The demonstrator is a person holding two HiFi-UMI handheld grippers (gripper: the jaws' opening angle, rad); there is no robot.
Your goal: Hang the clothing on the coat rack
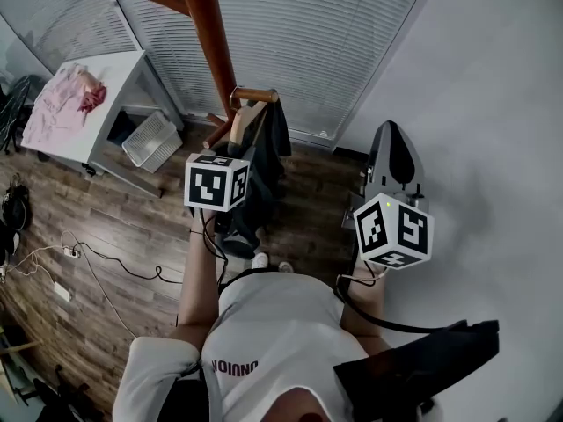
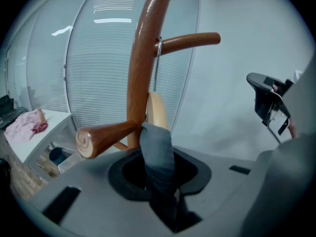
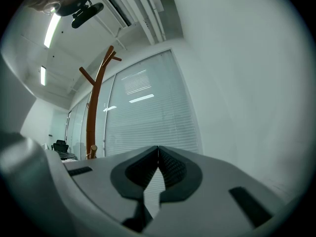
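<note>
White slatted window blinds and a plain white wall rise behind a dark wood-plank floor. At twelve o'clock in the head view stands the reddish-brown wooden coat rack. A dark grey garment on a pale wooden hanger hangs from one of the rack's short pegs, and the left gripper view shows the thin metal hook over that peg. The left gripper has its jaws closed on a fold of the garment just below the hanger's shoulder. The right gripper, at about four o'clock from the rack and well apart from it, has its jaws pressed together at the tips with nothing between them. At ten o'clock a white table carries crumpled pink clothing, and a white slatted basket sits below it.
</note>
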